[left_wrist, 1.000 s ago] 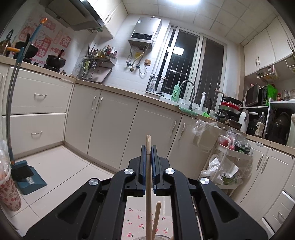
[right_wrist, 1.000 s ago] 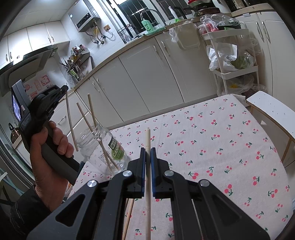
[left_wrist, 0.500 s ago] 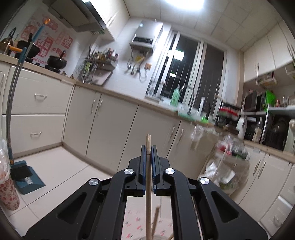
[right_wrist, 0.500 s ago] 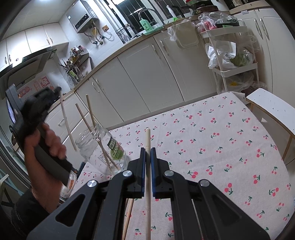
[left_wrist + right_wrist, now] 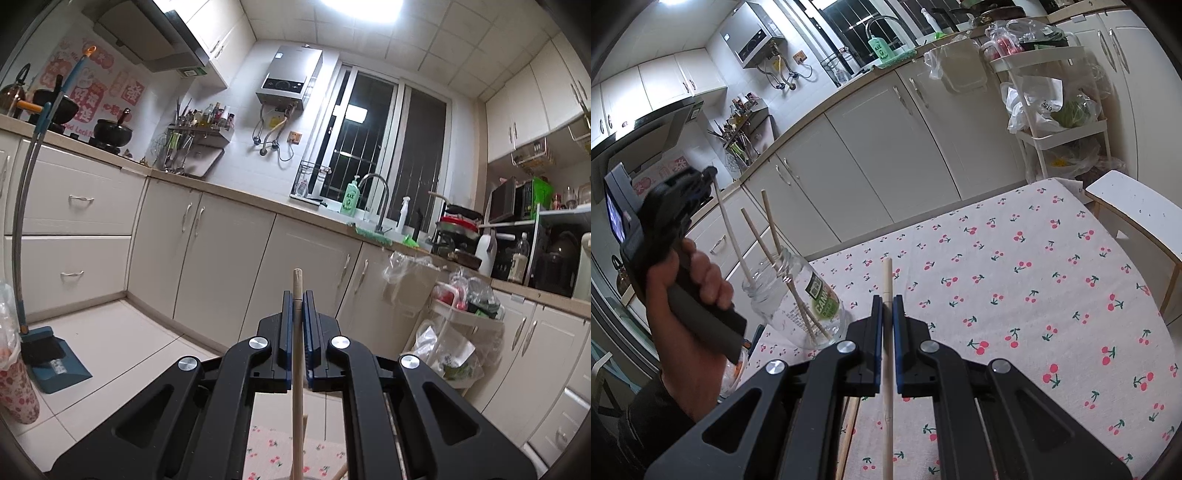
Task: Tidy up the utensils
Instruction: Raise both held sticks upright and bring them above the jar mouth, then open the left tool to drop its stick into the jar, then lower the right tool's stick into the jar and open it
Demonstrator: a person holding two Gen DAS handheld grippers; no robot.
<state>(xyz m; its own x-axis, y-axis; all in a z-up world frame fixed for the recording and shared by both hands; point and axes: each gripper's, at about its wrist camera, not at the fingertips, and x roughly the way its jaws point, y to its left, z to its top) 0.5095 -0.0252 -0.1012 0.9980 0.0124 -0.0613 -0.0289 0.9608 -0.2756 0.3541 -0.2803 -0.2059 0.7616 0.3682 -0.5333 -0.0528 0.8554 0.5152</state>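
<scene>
My left gripper (image 5: 296,299) is shut on a wooden chopstick (image 5: 296,354) and points up at the kitchen. In the right wrist view the left gripper (image 5: 708,174) holds that chopstick (image 5: 733,236) with its lower end in the mouth of a clear glass jar (image 5: 798,302) at the table's left. Two chopsticks (image 5: 768,232) stand in the jar. My right gripper (image 5: 887,301) is shut on another chopstick (image 5: 887,354), held above the cherry-print tablecloth (image 5: 1015,295), right of the jar.
A white stool (image 5: 1137,210) stands at the table's far right edge. A white cart (image 5: 1060,122) with bags stands by the cabinets. Another chopstick (image 5: 847,435) lies under my right gripper. A broom and dustpan (image 5: 44,354) stand on the floor at left.
My left gripper has tilted upward and lowered its chopstick toward the jar mouth. My right gripper has stayed about where it was.
</scene>
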